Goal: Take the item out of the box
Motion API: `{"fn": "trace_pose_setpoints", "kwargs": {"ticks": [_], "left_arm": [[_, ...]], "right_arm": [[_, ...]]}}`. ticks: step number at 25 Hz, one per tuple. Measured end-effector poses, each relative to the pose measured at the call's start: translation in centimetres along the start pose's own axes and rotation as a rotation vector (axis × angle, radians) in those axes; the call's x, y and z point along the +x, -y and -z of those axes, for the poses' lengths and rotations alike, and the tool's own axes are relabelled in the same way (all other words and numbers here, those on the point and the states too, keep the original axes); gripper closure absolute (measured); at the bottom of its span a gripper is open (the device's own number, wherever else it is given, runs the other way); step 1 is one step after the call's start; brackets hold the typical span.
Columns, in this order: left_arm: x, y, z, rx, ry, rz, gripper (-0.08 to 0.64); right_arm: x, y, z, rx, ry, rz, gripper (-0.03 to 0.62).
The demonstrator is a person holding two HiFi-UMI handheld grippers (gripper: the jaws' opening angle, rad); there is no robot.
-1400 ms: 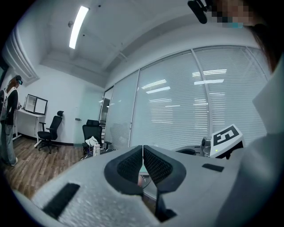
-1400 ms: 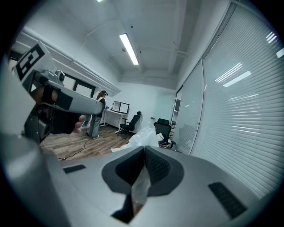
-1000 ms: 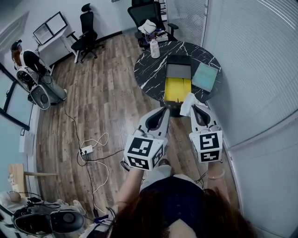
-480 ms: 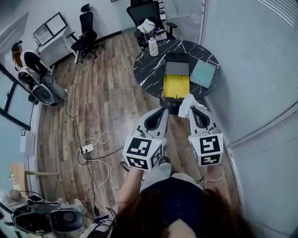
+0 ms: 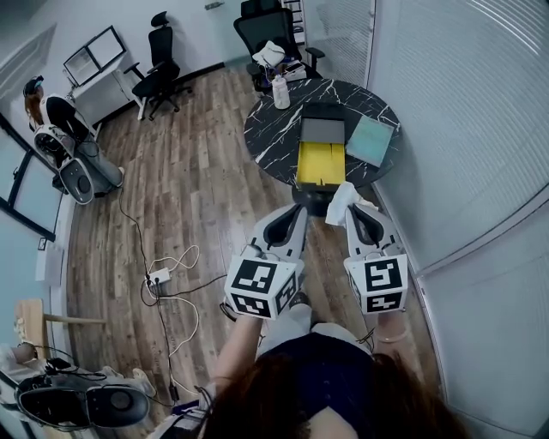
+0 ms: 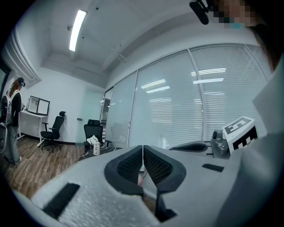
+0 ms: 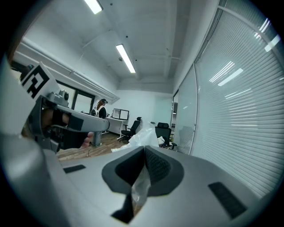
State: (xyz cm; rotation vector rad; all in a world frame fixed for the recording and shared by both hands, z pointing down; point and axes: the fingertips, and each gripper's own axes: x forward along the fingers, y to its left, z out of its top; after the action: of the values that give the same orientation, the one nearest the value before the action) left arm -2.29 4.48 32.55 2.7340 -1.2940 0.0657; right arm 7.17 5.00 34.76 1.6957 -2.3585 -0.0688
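Observation:
An open box (image 5: 321,163) with a yellow inside lies on the round black marble table (image 5: 274,129), its grey lid folded back. My right gripper (image 5: 350,204) is shut on a clear plastic bag (image 5: 340,201), held in the air just off the table's near edge. The bag (image 7: 144,136) sticks up past the closed jaws in the right gripper view. My left gripper (image 5: 302,206) hovers beside it, shut with nothing between its pads (image 6: 143,163).
A teal pad (image 5: 370,141) lies right of the box and a white bottle (image 5: 280,93) stands at the table's far side. Office chairs (image 5: 266,26) stand behind it. Cables and a power strip (image 5: 159,276) lie on the wood floor. A glass wall (image 5: 463,129) runs along the right.
Both grippers and the bag have drawn slightly back from the table toward me. Their states are unchanged.

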Motion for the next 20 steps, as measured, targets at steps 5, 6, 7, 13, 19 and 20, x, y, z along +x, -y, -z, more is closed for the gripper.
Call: {"fn": "trace_pose_setpoints", "kwargs": {"ticks": [5, 6, 7, 13, 19, 20], "left_arm": [[0.0, 0.9, 0.2, 0.0, -0.001, -0.003, 0.532], [0.1, 1.0, 0.2, 0.0, -0.002, -0.003, 0.532], [0.1, 1.1, 0.3, 0.0, -0.002, -0.002, 0.532], [0.9, 1.8, 0.7, 0.004, -0.008, 0.011, 0.532], [1.7, 1.8, 1.1, 0.002, -0.014, 0.02, 0.532], [1.9, 1.7, 1.1, 0.002, -0.016, 0.021, 0.532]], "right_arm": [[-0.5, 0.2, 0.4, 0.0, -0.002, -0.006, 0.566], [-0.6, 0.3, 0.4, -0.001, 0.0, -0.007, 0.568], [-0.6, 0.4, 0.4, -0.002, 0.001, -0.007, 0.566], [-0.5, 0.9, 0.8, -0.004, 0.001, -0.01, 0.568], [0.2, 1.0, 0.9, 0.003, -0.003, -0.018, 0.566], [0.4, 1.1, 0.9, 0.005, -0.003, -0.02, 0.566]]}}
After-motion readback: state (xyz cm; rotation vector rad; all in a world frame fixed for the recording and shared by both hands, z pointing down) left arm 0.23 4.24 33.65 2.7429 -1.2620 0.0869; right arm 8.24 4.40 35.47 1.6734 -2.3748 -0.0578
